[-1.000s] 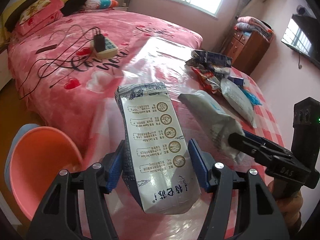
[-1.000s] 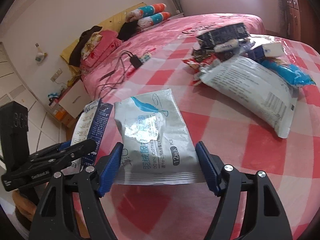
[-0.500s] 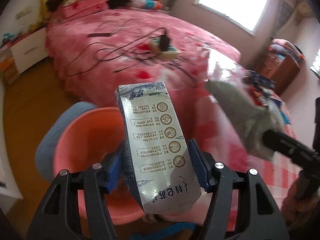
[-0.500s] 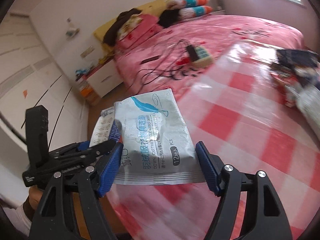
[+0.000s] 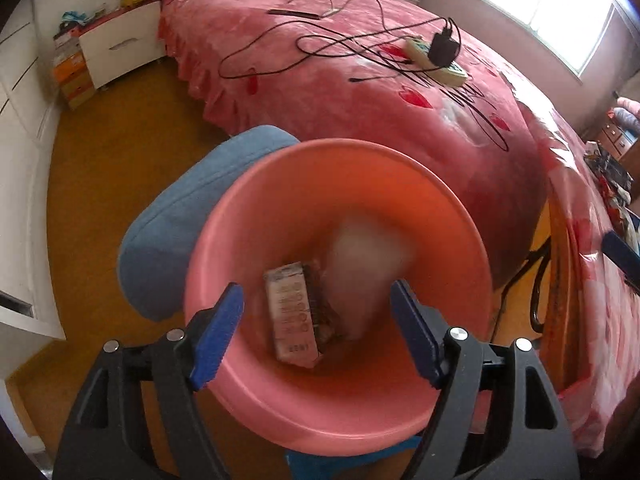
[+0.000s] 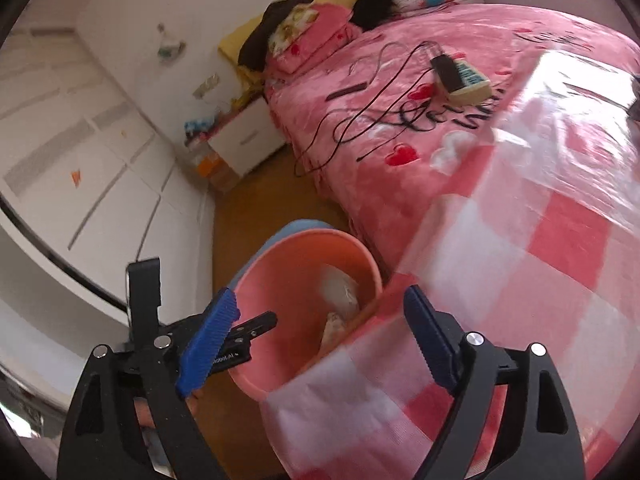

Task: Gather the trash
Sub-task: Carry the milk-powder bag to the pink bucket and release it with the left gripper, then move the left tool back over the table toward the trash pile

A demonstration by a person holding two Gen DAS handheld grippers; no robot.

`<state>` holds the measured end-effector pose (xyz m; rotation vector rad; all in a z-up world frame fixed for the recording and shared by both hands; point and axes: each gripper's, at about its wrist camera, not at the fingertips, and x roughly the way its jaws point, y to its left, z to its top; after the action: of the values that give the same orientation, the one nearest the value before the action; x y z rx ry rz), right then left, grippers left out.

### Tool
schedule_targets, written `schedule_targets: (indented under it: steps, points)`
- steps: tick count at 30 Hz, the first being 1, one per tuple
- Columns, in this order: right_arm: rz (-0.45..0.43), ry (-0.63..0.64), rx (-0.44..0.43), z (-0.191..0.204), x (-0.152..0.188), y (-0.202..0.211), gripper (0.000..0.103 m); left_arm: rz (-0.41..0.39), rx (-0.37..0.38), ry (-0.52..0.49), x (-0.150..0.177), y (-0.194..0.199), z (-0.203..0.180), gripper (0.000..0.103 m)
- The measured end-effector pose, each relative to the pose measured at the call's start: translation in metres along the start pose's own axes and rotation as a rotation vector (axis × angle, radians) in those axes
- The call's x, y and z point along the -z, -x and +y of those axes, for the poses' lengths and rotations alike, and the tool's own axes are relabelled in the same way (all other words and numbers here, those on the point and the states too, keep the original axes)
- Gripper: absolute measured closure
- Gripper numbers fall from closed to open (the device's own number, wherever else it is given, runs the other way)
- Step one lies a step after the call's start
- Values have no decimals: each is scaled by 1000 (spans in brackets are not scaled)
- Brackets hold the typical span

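Opening, both claws are empty: left claw (image 5: 316, 330) above carton (image 5: 294, 316) and pouch (image 5: 366, 264) (blurred) in basin (image 5: 452, 396).

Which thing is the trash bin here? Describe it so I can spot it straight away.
Find the big pink bed with black cables across it. On the wooden floor at its near side sits a blue cushioned stool, and on that stands the pink plastic basin. It is the only round open container, and a white printed carton lies in it.
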<state>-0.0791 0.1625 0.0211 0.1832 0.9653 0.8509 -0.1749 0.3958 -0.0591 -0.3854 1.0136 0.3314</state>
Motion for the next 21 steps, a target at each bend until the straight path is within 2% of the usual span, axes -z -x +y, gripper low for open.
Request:
schedule_targets:
  steps: [5, 9, 11, 21]
  points:
    - [-61, 9, 88, -14, 10, 31, 18, -23, -28, -2, -4, 5, -3, 26]
    - [-103, 18, 124, -23, 18, 51, 17, -47, -19, -14, -1, 17, -12, 26]
    - [-112, 36, 148, -25, 20, 55, 13, -57, -7, -26, -1, 22, -20, 26]
    - [-145, -17, 183, -54, 33, 85, 10, -96, 57, -116, -6, 49, -69, 26]
